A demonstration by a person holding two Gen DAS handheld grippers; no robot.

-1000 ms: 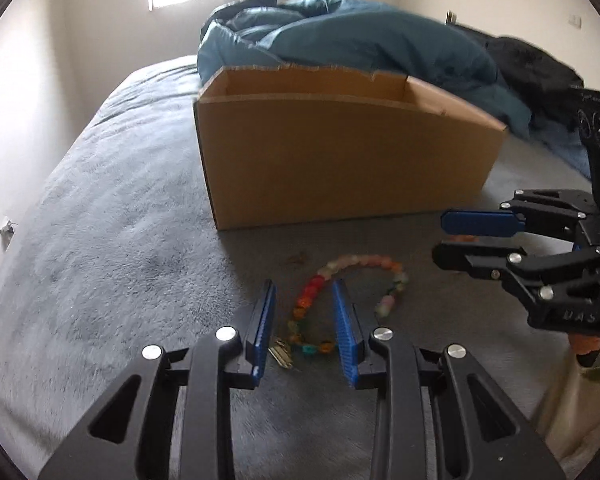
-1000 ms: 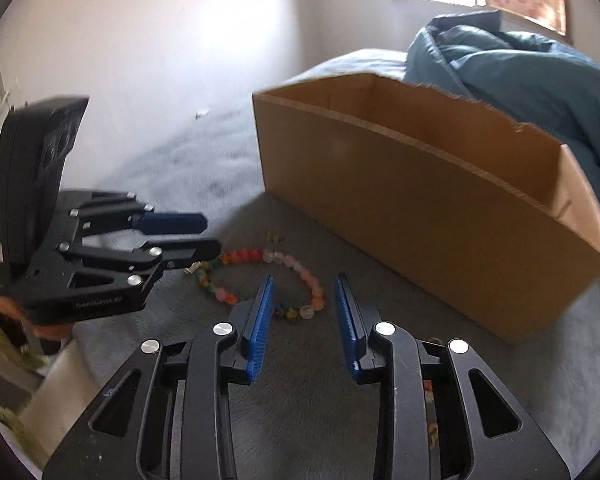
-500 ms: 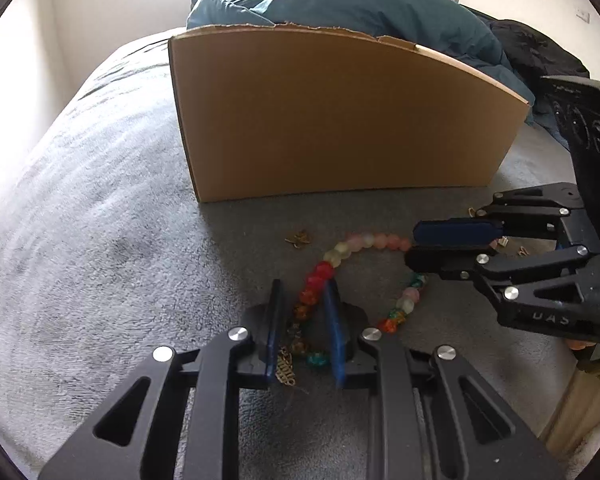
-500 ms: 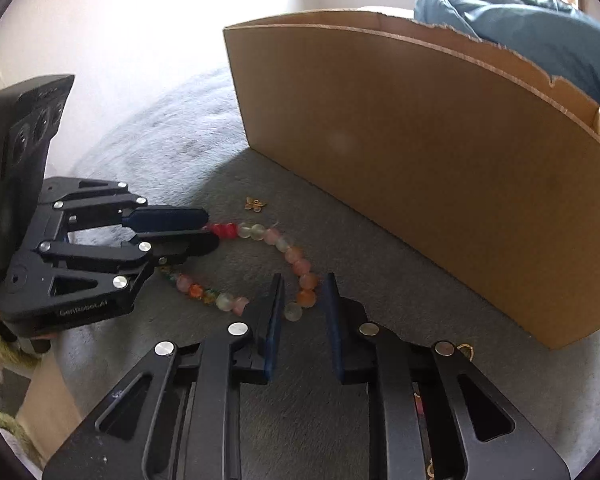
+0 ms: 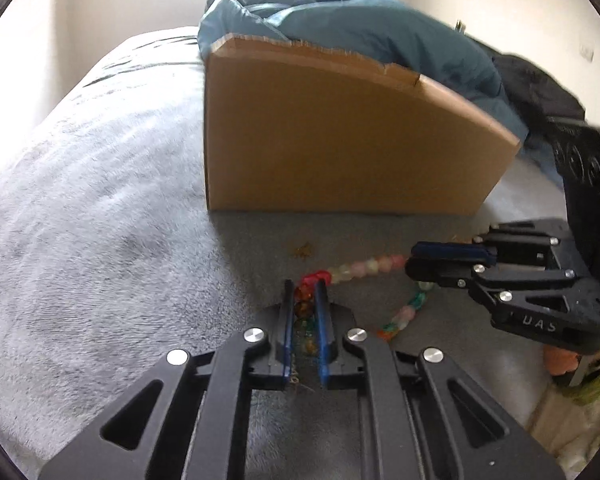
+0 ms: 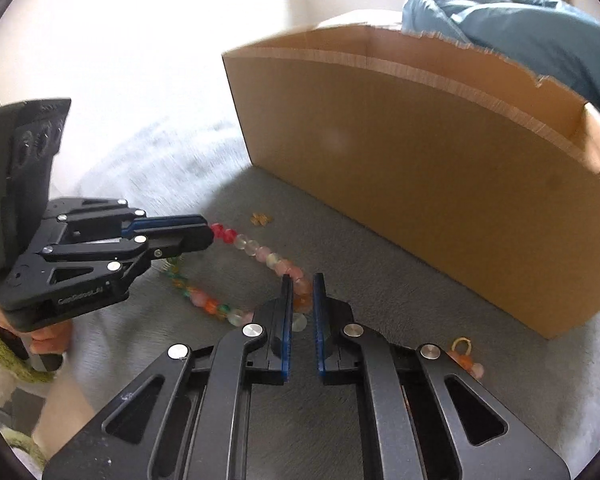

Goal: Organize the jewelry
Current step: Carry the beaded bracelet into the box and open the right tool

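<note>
Grey plush bedding (image 5: pixel 100 240) carried everything, with a rumpled blue duvet (image 5: pixel 360 28) heaped behind and pale walls beyond. Close in front of both claws stood an open cardboard box (image 5: pixel 340 140), top flaps cut away, likely set near so the jewelry could be dropped in over its low wall.

A bead necklace (image 6: pixel 260 252) lay looped on the bed just before the box. The left claw (image 5: pixel 305 300) had just been closing, and its blue pads were clamped on the red and amber beads at one side of the loop. The right claw (image 6: pixel 302 296) had likewise just been closing and was clamped on the pink and orange beads at the other side. Taking the strand at two spots apart looked meant to keep the loop spread rather than bunched, so it could be lifted without tangling or trailing.

Both claws pointed steeply down at the bed, which suited pinching small round beads off soft pile. The stretch of pale beads between the grips seemed close to taut, though the rest hung slack on the bedding.

A small gold charm (image 6: pixel 261 219) lay loose near the box wall, apart from the necklace. Another beaded piece with a gold ring (image 6: pixel 462 354) lay beside the right claw, untouched. Both probably awaited their turn.
</note>
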